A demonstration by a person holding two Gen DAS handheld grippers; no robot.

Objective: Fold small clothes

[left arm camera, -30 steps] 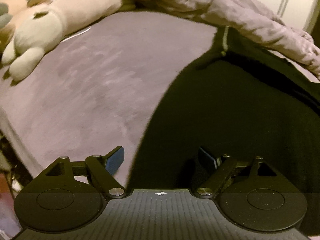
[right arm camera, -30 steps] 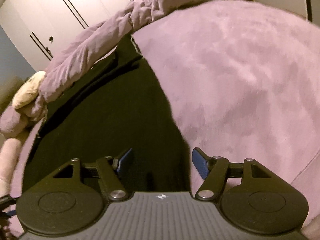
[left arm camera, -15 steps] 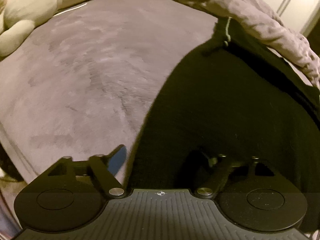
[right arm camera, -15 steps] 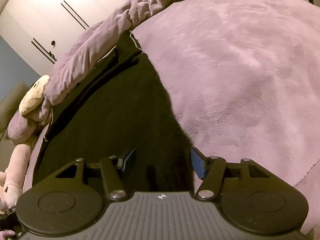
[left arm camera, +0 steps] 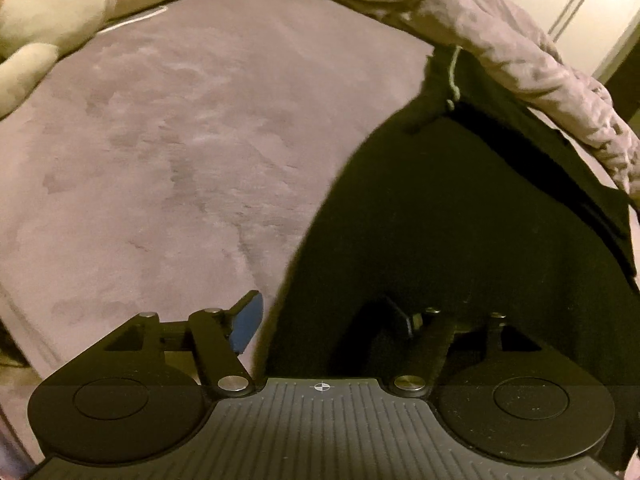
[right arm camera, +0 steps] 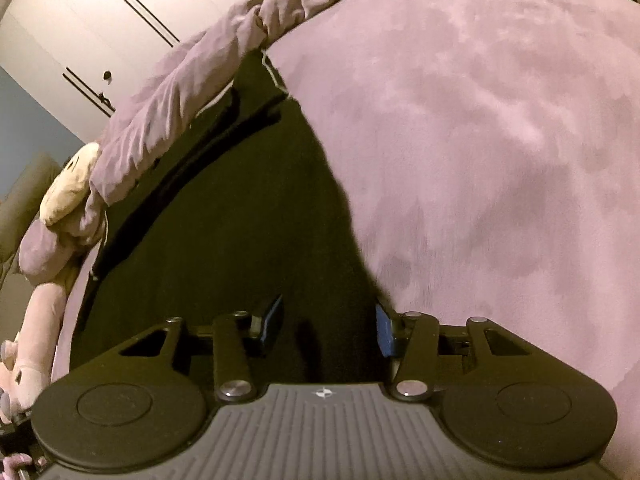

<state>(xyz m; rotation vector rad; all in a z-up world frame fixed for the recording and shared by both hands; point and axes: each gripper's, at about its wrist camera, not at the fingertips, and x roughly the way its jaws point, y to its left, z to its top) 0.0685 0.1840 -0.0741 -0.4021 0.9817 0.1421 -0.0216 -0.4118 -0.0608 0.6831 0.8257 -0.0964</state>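
Black garment (left arm camera: 460,220) flat on bed (left arm camera: 180,140); left tongs (left arm camera: 324,320) and right tongs (right arm camera: 326,328) parted, straddling near corners (ready, apparently, to pinch for folding).

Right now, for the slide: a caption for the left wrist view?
Open left tongs straddle the near edge of a black garment on a purple blanket.

Right gripper (right arm camera: 326,330) narrower now — closing on black garment (right arm camera: 224,216) edge (left gripper (left arm camera: 320,320) lower).

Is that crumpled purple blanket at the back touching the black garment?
Touching. In the right wrist view the crumpled blanket lies over the far edge of the black garment and hides it, no gap between. The left wrist view shows the same overlap.
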